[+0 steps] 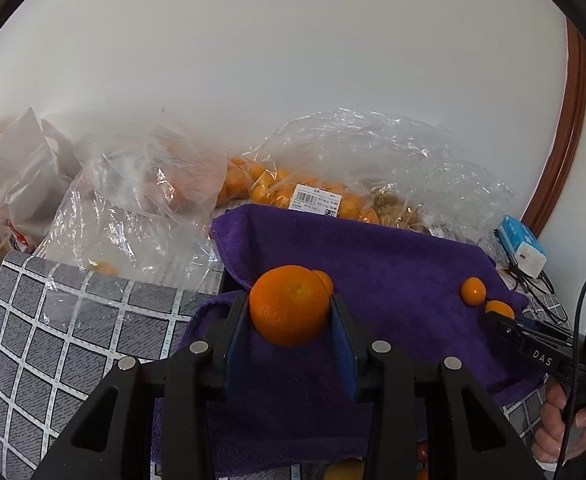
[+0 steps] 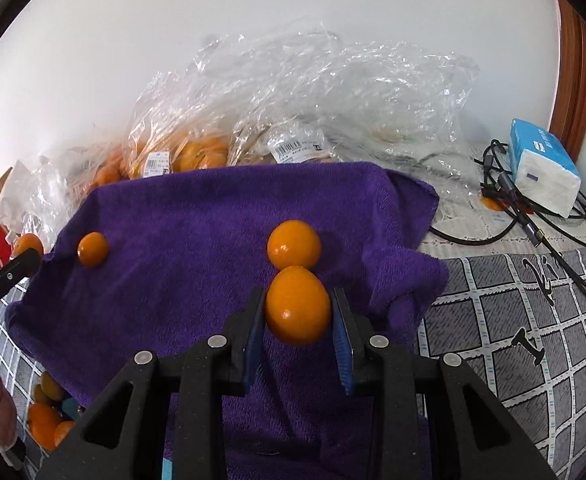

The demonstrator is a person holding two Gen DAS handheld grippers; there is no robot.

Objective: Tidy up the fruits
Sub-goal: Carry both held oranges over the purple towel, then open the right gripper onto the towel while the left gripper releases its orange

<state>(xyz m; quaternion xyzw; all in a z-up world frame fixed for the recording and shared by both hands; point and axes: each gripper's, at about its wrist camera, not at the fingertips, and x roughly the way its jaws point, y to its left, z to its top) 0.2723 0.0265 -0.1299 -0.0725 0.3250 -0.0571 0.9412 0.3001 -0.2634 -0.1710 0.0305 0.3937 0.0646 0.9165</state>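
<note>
"DAS" is printed in white on the right gripper (image 1: 505,320). The bag labels (image 1: 316,201) carry barcodes; their print is too small to read.

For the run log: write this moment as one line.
left gripper: shut on orange | right gripper: shut on kumquat | both over purple towel

Both fisheye views are bright and evenly lit by soft, diffuse light, with no strong source visible. Black vignette fills the corners, and straight lines bow near the edges. Beyond the fingers, the crumpled plastic bags (image 2: 313,92) scatter white glare. Small highlights shine on the fruit between the pads (image 2: 298,306). Shadows under the fruit on the purple towel (image 1: 393,264) are faint. Focus is fairly sharp centrally, softening outward.
</note>
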